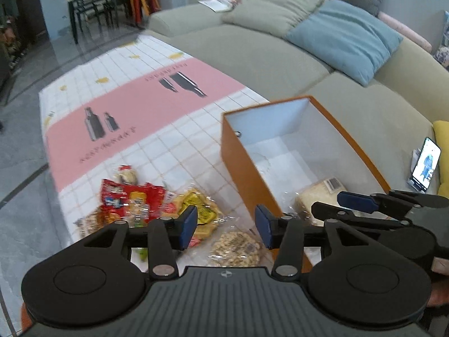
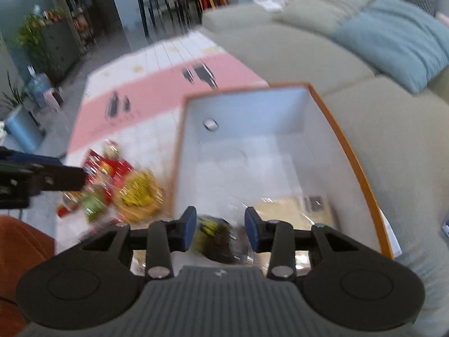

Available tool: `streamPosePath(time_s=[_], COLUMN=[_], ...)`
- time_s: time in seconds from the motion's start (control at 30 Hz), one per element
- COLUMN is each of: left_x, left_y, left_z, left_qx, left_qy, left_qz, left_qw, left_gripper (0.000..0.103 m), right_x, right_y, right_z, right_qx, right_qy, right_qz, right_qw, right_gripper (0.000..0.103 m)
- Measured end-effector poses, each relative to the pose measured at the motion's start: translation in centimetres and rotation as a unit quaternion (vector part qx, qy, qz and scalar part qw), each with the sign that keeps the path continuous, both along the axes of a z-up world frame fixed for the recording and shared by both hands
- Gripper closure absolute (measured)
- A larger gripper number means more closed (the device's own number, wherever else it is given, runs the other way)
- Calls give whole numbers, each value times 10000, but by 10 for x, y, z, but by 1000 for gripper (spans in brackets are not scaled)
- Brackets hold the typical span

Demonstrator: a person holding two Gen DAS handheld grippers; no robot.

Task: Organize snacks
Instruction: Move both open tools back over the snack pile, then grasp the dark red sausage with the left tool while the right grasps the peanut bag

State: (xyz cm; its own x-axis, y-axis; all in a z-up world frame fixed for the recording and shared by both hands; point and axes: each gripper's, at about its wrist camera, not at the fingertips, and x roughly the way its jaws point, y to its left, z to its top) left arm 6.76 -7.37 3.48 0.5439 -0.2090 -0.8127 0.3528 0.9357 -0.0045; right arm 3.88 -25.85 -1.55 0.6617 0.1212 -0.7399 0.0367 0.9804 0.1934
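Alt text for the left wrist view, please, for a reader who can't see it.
The left gripper, jaws open and empty, hangs over a heap of snack packets on a pink-and-white tablecloth. Beside them an open orange box holds one pale packet, with the right gripper above its near edge.

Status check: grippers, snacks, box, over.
Left gripper open, empty, over the snack pile. Right gripper open over a dark packet, blurred, at the orange box. Pale packet already boxed. Nothing blocking.

grey-green sofa (image 1: 252, 53) w/ blue cushion (image 1: 345, 39), grey tile floor (image 1: 25, 151), dark dining table & chairs (image 1: 95, 5), plants (image 2: 28, 36)
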Motion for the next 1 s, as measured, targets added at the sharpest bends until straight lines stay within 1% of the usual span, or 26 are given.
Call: streamPosePath(time_s=[0.1, 0.2, 0.3, 0.4, 0.47, 0.5, 0.57, 0.63, 0.73, 0.87, 0.93, 1.0], left_x=[-7, -11, -13, -15, -14, -16, -14, -12, -11, -4, 0, 5], left_y=[15, 33, 51, 68, 78, 82, 87, 92, 100, 112, 117, 117], left_z=[3, 0, -8, -17, -24, -28, -39, -50, -65, -85, -92, -99], left_qx=[62, 85, 95, 73, 6, 0, 38, 48, -71, -127, -154, -192], left_qy=[-213, -355, -348, -200, -59, -6, 106, 225, 426, 657, 676, 721], left_qz=[189, 365, 515, 669, 726, 719, 671, 615, 495, 615, 682, 581], left_qw=[9996, 9987, 9980, 9975, 9973, 9974, 9977, 9978, 9978, 9959, 9953, 9955], left_gripper=[41, 41, 41, 41, 40, 39, 36, 36, 36, 36, 36, 36], right_x=[-10, -17, -23, -27, -27, -26, -23, -20, -15, -7, -3, 2], right_y=[18, 35, 50, 67, 78, 82, 91, 99, 113, 129, 136, 145], right_z=[13, 18, 17, 12, 7, 3, -7, -18, -35, -55, -63, -71], right_qx=[111, 267, 347, 269, 130, 88, 34, -97, -330, -483, -539, -710], right_qy=[-287, -510, -593, -645, -557, -475, -322, -232, -90, 112, 161, 199], right_qz=[-89, -142, -124, 66, 203, 260, 362, 453, 674, 1027, 1168, 1326], right_qw=[9995, 9982, 9976, 9975, 9982, 9985, 9988, 9987, 9971, 9935, 9916, 9884], right_gripper=[65, 65, 65, 65, 60, 56, 55, 54, 53, 53, 53, 53])
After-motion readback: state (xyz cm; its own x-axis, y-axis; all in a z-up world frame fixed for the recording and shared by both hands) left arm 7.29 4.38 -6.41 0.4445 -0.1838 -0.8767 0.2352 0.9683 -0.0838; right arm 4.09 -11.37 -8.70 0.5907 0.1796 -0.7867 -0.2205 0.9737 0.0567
